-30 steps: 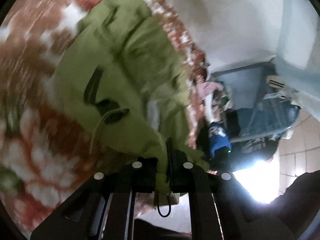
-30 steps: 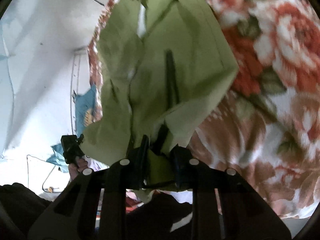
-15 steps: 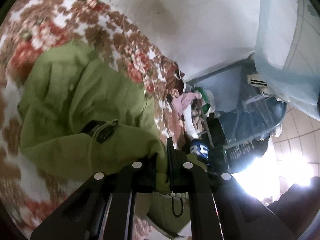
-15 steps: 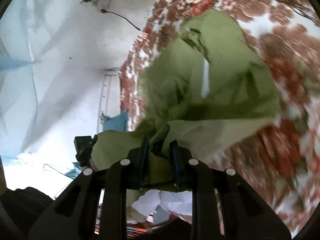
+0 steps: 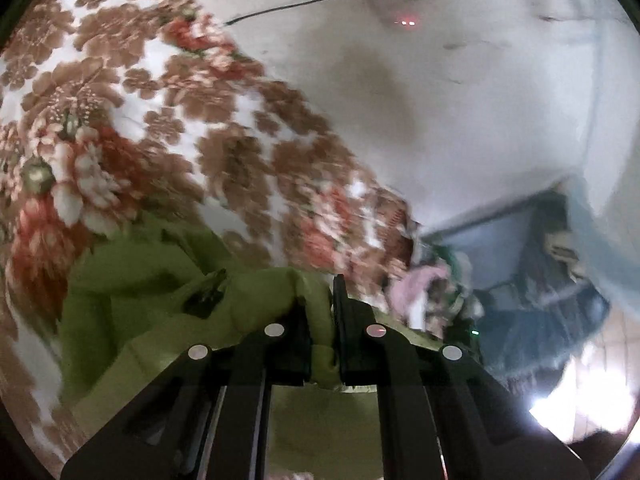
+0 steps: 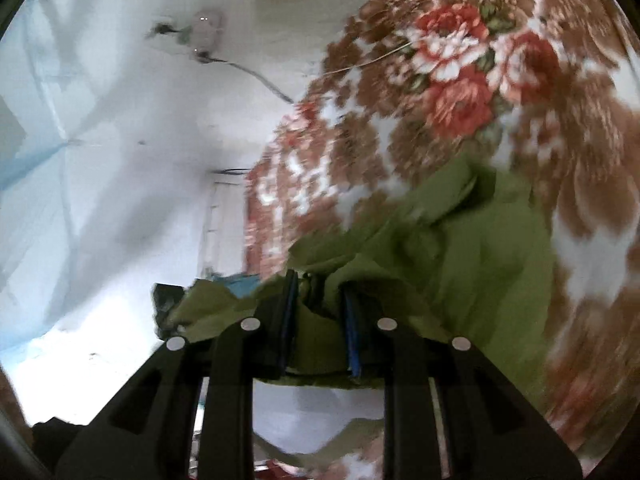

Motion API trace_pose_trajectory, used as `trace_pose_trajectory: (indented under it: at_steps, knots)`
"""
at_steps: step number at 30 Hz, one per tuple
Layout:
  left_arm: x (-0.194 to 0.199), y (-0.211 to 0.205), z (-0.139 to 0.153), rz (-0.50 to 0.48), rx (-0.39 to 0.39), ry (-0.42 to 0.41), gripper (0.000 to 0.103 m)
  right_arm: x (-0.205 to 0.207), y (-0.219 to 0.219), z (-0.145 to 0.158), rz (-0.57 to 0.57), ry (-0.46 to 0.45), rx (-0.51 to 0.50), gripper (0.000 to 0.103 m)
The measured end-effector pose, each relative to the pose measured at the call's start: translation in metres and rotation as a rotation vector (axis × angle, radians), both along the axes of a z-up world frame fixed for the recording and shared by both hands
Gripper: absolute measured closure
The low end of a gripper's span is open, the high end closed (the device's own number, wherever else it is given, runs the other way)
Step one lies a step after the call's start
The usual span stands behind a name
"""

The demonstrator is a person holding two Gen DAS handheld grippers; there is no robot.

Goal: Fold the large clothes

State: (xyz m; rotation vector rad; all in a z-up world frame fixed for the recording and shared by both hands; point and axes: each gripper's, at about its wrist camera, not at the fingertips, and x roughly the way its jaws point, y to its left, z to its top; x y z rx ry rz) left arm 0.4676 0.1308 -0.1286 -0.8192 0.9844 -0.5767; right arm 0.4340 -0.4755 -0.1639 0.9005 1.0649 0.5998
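An olive-green garment (image 5: 152, 304) lies bunched on a floral bedspread (image 5: 120, 120), with a dark patch and cord on it. My left gripper (image 5: 322, 308) is shut on a fold of its edge, and cloth hangs below the fingers. In the right wrist view the same green garment (image 6: 480, 256) trails over the bedspread (image 6: 520, 100). My right gripper (image 6: 320, 300) is shut on a thick wad of that cloth. Both pinched edges are lifted off the bed.
A white wall (image 5: 440, 100) with a cable and a small lit device (image 5: 404, 4) rises behind the bed. Pink and other clothes (image 5: 420, 292) pile beside a dark blue rack (image 5: 540, 304). Pale blue netting (image 6: 36, 160) hangs at the left.
Both grippers have pulled the green garment back and up. It now fills only the lower part of each view, and far more bedspread and wall show.
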Motion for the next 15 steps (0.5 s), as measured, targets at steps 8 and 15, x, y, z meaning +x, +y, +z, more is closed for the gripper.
trace_pose_trajectory:
  at_steps: [8, 15]
  knots:
    - [0.116, 0.011, -0.107, 0.033, 0.171, 0.221, 0.095, 0.098, -0.009, -0.076, -0.035, 0.156, -0.179, 0.081]
    - [0.157, 0.01, -0.169, -0.081, 0.261, 0.326, 0.083, 0.14, -0.018, -0.156, -0.05, 0.306, -0.179, 0.057]
